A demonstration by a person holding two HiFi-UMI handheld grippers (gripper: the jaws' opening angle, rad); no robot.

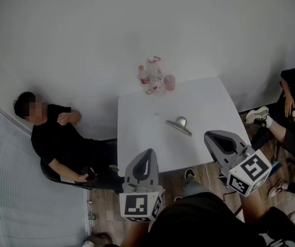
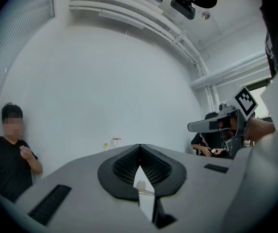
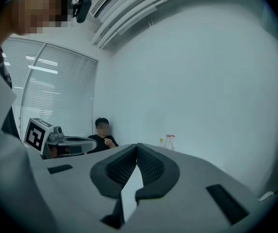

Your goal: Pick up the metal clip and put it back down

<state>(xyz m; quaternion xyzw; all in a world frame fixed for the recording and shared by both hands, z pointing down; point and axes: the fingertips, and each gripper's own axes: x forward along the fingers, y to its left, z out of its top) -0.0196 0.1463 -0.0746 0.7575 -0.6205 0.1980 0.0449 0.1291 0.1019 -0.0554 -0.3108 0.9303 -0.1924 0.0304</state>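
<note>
The metal clip, a flat silver bar with a rounded handle, lies near the middle of the white table. My left gripper hangs over the table's near edge, short of the clip, with its jaws closed tip to tip and nothing between them. My right gripper hovers by the near right corner, jaws together and empty. In the left gripper view the clip shows through the slot below the left gripper, and the right gripper is off to the right. The right gripper view shows the right gripper with its tips meeting.
Several plastic bottles and a pink cup stand at the table's far edge. A person in black sits on the floor left of the table. Another person sits at the right, feet near the table's corner.
</note>
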